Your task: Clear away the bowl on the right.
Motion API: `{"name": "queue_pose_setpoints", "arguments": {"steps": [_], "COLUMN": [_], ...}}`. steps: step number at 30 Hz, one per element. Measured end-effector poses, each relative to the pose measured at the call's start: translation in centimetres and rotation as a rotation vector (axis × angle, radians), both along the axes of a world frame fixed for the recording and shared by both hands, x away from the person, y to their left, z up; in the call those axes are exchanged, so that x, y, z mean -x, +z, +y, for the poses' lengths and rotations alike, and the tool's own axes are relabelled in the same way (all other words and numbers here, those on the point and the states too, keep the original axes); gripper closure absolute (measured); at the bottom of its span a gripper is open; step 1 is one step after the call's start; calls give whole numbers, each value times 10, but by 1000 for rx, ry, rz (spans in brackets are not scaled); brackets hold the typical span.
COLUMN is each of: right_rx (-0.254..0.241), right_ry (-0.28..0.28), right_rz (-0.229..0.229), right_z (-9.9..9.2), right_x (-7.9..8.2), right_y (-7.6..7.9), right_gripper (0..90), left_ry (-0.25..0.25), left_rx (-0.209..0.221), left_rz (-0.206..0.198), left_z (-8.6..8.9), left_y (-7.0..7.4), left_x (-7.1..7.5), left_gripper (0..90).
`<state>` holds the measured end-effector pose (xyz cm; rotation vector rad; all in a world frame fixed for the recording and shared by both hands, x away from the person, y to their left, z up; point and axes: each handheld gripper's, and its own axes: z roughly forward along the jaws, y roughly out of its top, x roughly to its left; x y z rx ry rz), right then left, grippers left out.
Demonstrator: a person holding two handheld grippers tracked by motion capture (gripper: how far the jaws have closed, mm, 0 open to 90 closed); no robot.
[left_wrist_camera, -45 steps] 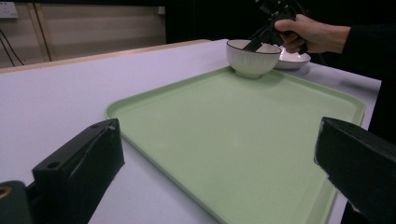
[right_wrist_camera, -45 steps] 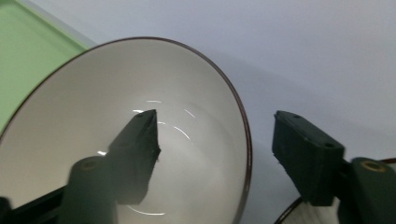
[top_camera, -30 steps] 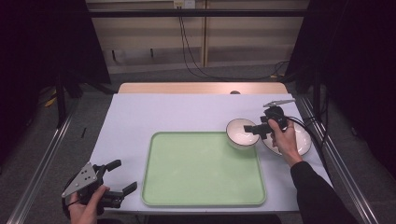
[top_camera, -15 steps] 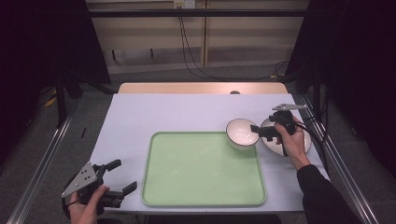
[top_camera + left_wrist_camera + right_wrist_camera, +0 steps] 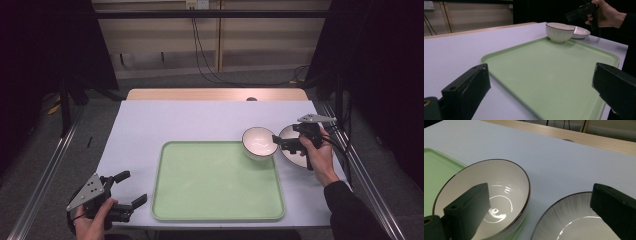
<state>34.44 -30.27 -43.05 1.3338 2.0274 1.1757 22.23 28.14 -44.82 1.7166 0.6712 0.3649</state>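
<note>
The right hand-held gripper (image 5: 281, 142) has drawn back from the bowl (image 5: 259, 142) over the plate (image 5: 295, 150), jaws open; the left hand-held gripper (image 5: 131, 189) stays open.

Glossy glazed ceramic bowl (image 5: 484, 200) and plate (image 5: 574, 220); smooth matt plastic tray (image 5: 215, 185).

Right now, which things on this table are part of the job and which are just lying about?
In the job:
- white bowl, resting on the tray's far right corner
- plate, beside the bowl on the table
- green tray
- right tool, open above the bowl and plate

Lying about:
- left tool, open at the near left corner, apart from the tray
- cables on the floor behind the table
</note>
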Motion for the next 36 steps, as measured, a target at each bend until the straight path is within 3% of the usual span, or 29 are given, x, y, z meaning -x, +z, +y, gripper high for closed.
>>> {"name": "queue_pose_setpoints", "arguments": {"steps": [8,32,36], "right_rx": [3,-7,12], "right_ry": [-2,5,3], "right_rz": [-39,-84,-93], "right_z": [-6,-21,-23], "right_x": [13,62,70], "right_y": [3,12,13], "right_gripper": [20,17,18], "left_ry": [1,11,3], "left_rx": [4,17,11], "left_rz": [1,9,9], "left_z": [0,-1,-1], "left_y": [0,0,0], "left_x": [0,1,1], "left_gripper": [14,13,13]}}
